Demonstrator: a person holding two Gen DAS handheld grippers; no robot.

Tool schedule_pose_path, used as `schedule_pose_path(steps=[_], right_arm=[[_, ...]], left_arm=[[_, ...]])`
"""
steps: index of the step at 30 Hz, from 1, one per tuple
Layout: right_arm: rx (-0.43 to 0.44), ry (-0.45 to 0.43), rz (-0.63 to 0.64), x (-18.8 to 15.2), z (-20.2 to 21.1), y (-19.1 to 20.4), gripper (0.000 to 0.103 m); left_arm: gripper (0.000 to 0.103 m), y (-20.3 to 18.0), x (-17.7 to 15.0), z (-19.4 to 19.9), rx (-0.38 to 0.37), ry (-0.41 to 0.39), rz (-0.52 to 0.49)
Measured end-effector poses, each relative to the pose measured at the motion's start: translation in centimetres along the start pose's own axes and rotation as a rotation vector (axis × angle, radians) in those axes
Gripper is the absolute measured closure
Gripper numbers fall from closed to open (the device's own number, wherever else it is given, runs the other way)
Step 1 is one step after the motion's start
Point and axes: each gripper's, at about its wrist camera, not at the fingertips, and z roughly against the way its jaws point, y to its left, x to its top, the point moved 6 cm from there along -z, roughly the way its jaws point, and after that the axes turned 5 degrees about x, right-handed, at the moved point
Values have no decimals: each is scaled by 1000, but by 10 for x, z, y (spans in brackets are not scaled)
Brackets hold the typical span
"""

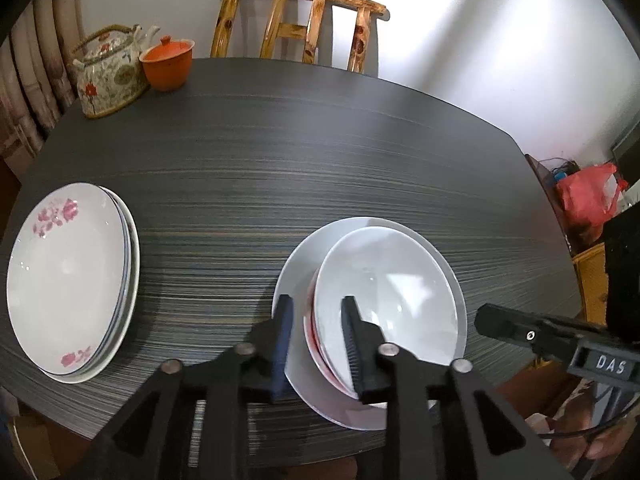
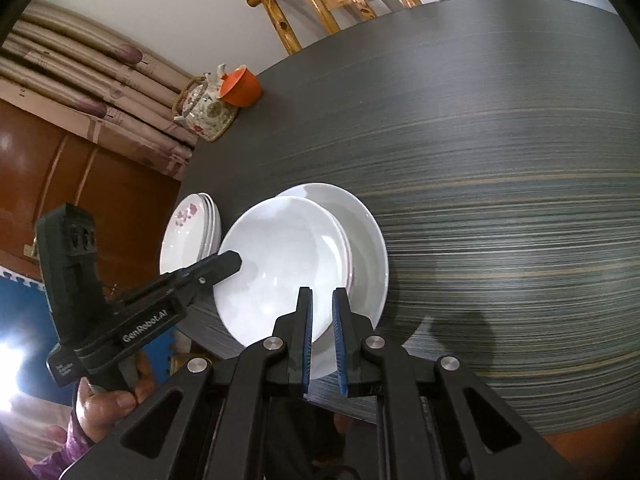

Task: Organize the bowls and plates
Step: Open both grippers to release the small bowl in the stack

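A stack of white bowls (image 1: 392,288) sits on a large white plate (image 1: 292,276) near the table's front edge. The lower bowl shows a red underside (image 1: 310,334). My left gripper (image 1: 318,304) is open, its fingers straddling the stack's left rim without pressing it. In the right wrist view its tip (image 2: 236,258) sits at the bowls' (image 2: 280,260) left rim. My right gripper (image 2: 323,292) is shut to a narrow slit over the near rim of the plate (image 2: 372,240), gripping nothing I can see. From the left wrist view it (image 1: 480,316) sits just off the plate's right rim.
A stack of pink-flowered plates (image 1: 68,280) (image 2: 184,232) lies at the table's left. A floral teapot (image 1: 108,76) and an orange lidded cup (image 1: 168,62) stand at the far left corner. A wooden chair (image 1: 300,20) stands behind the dark table (image 1: 320,140). A red bag (image 1: 588,200) lies off to the right.
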Motion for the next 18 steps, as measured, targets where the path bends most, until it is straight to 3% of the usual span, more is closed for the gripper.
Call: schedule_pose_path(steps=[12,18], right_arm=[[24,-44,-32,-8,15,-2,90],[22,-59,-58,-15,21,-9,80]], left_arm=[[74,4,-6,13,53,-52,-47],[72,1,-9,28,110,-113,-103]])
